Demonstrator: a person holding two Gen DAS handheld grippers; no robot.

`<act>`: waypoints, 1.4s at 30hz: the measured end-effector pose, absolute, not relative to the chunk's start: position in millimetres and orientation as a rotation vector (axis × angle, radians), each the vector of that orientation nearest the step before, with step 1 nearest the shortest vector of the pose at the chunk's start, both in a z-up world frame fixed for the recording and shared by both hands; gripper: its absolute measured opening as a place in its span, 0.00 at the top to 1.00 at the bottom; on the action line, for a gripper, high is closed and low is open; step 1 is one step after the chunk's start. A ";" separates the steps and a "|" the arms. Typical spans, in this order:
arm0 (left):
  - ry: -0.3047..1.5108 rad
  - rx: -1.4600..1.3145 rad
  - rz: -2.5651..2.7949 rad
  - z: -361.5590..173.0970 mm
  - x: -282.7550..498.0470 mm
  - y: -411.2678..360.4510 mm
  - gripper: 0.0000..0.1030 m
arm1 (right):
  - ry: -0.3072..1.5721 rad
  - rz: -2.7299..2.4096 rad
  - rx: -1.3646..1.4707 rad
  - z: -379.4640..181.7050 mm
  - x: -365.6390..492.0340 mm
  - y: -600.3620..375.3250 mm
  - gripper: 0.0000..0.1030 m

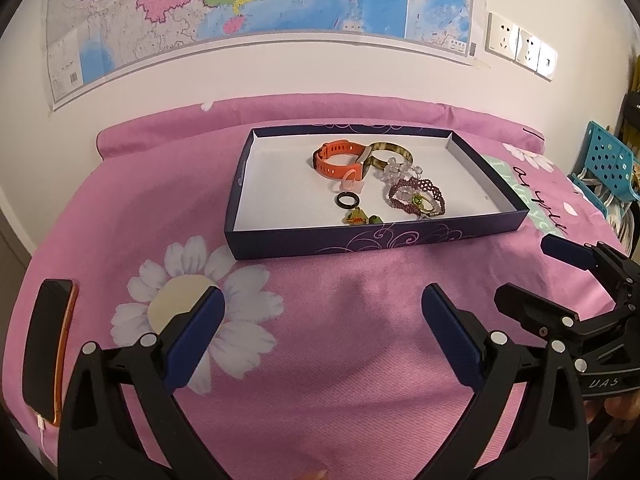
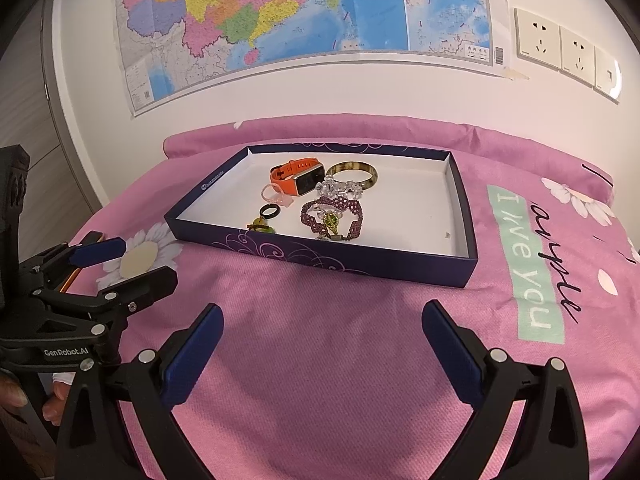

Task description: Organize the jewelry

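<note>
Both grippers hovering spread and empty in front of the tray.

The left gripper point(image 1: 323, 300) and right gripper point(image 2: 322, 318) are hanging over the pink sheet point(image 2: 340, 360), near side of the tray point(image 2: 466, 216). Inside the tray are lying an orange watch point(image 2: 294, 176), a bangle point(image 2: 354, 174), a purple bracelet point(image 2: 332, 216) and a black ring point(image 2: 269, 211), bunched left of centre.

"I love you" on the pink bedsheet point(image 2: 528, 264), "GenRobot.AI" on the left tool point(image 2: 116, 268), "UAS" on the right tool point(image 1: 532, 276)
</note>
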State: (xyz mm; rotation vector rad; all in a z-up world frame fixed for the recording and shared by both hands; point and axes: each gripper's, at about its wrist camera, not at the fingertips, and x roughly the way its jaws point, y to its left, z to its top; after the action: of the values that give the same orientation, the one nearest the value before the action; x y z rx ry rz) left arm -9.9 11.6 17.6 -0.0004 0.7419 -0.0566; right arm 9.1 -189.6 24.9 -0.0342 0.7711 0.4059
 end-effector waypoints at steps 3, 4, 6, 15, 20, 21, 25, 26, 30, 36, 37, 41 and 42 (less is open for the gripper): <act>0.742 0.000 -0.056 17.7 -9.8 11.6 0.06 | 0.771 0.404 -0.035 24.5 8.9 -189.5 0.07; 0.743 0.000 -0.055 17.4 -9.4 11.4 0.06 | 0.772 0.405 -0.035 24.5 8.9 -189.5 0.07; 0.745 0.000 -0.055 16.8 -9.1 11.4 0.06 | 0.772 0.403 -0.036 24.4 8.8 -189.4 0.07; 0.753 0.000 -0.051 15.2 -7.2 12.2 0.06 | 0.770 0.402 -0.034 23.9 9.9 -190.1 0.07; 0.757 0.001 -0.051 14.5 -6.7 11.7 0.06 | 0.772 0.401 -0.033 23.1 11.5 -191.1 0.07; 0.758 0.000 -0.051 14.4 -6.8 11.6 0.06 | 0.771 0.399 -0.035 23.1 11.4 -191.2 0.07; 0.760 0.001 -0.051 13.9 -6.2 12.1 0.06 | 0.771 0.400 -0.033 23.3 11.4 -191.7 0.07; 0.760 0.001 -0.052 13.9 -6.2 12.1 0.06 | 0.771 0.400 -0.033 23.1 11.6 -191.8 0.07; 0.759 0.001 -0.052 14.1 -6.2 12.0 0.06 | 0.771 0.400 -0.034 23.3 11.8 -192.2 0.07; 0.759 0.001 -0.051 13.9 -6.0 12.2 0.06 | 0.770 0.401 -0.034 23.5 11.6 -191.9 0.07; 0.759 0.002 -0.052 14.3 -6.0 11.8 0.06 | 0.770 0.400 -0.035 23.4 11.6 -191.8 0.07; 0.759 0.001 -0.052 14.4 -6.0 11.7 0.06 | 0.768 0.401 -0.035 24.2 13.2 -192.4 0.07; 0.759 0.001 -0.051 14.4 -6.0 11.6 0.06 | 0.769 0.401 -0.035 24.3 13.9 -192.8 0.07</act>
State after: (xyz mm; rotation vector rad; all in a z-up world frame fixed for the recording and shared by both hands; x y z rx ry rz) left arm -6.0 11.6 14.4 0.0014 0.7591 -0.0514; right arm 13.9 -192.8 24.3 -0.0355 0.7686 0.4010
